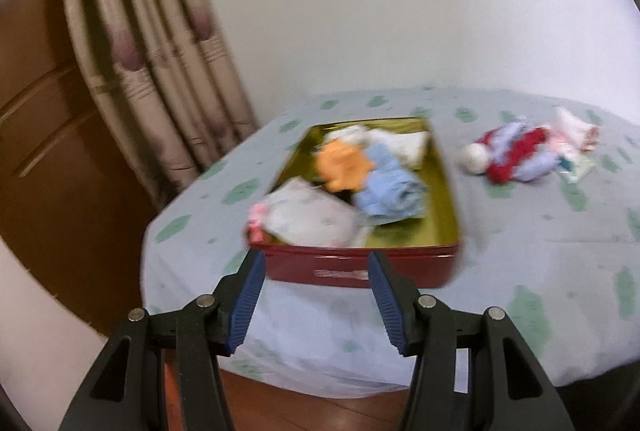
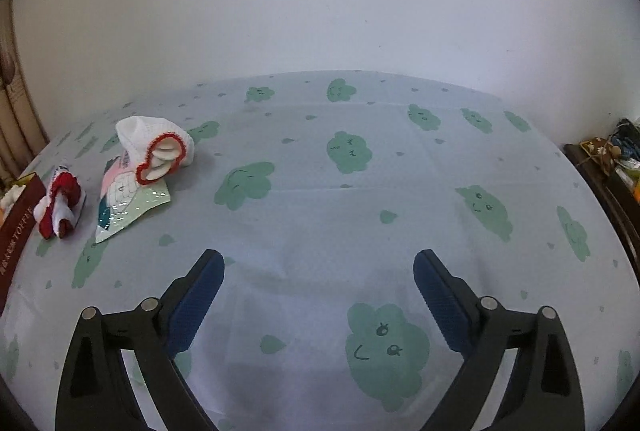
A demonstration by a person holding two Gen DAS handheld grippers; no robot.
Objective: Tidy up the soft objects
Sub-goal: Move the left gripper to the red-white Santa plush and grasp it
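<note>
Both claws are spread and hold nothing: the left gripper [image 1: 316, 259] hovers before the red tin [image 1: 360, 267] near the table's [image 2: 320, 231] left edge, already part-filled with folded cloths [image 1: 384, 187]. The right gripper [image 2: 318, 263] faces bare tablecloth. Seemingly between picks; next, reach the white sock [image 2: 156, 147] and red-and-white sock [image 2: 60, 205] lying beside the tin.

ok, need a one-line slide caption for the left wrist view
Open left gripper faces a red tin of soft items; a red-and-white knit toy lies outside on the tablecloth.
</note>
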